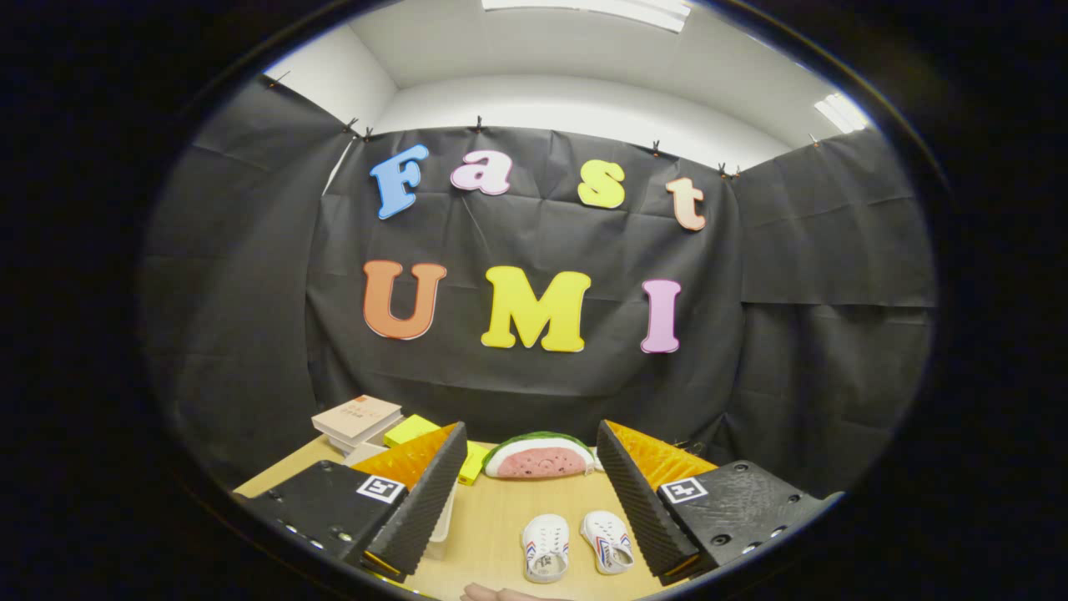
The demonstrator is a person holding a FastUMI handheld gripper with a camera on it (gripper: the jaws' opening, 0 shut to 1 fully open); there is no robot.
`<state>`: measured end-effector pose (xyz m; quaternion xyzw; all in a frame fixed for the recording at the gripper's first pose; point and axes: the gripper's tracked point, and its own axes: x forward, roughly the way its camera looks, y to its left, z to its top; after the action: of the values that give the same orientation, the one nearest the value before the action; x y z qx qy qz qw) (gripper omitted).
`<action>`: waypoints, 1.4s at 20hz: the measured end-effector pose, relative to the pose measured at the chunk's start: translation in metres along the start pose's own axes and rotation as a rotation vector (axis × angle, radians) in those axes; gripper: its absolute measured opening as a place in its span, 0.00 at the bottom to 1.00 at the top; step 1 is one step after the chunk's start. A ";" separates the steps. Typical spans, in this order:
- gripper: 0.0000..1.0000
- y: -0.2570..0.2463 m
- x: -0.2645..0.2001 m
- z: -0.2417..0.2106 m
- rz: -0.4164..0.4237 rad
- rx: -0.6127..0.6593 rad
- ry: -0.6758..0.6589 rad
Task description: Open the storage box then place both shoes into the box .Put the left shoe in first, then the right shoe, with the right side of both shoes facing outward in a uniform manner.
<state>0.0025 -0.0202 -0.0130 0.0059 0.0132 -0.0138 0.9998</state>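
Two small white shoes with red and blue side stripes stand side by side on the wooden table, toes pointing toward the far wall. The one on the left (pixel 546 547) and the one on the right (pixel 607 541) lie between my fingers, nearer the right one. My gripper (pixel 532 492) is open, held above the table, with nothing between its fingers. A pale box edge (pixel 443 526) shows just behind the left finger; most of it is hidden, so I cannot tell whether it is open.
A watermelon-slice cushion (pixel 538 455) lies beyond the shoes near the wall. A stack of books (pixel 357 420) and yellow blocks (pixel 410 430) sit at the far left of the table (pixel 501 509). A person's hand (pixel 501 594) shows at the near edge.
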 end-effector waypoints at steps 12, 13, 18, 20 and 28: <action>0.95 0.004 0.075 -0.061 0.199 0.151 0.199; 0.95 0.011 0.086 -0.073 0.252 0.172 0.249; 0.94 0.028 0.145 -0.122 0.451 0.277 0.431; 0.94 0.042 0.167 -0.142 0.535 0.299 0.503; 0.94 0.105 0.215 -0.232 0.937 0.540 0.857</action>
<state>0.2138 0.0819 -0.2495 0.2647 0.3996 0.4205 0.7703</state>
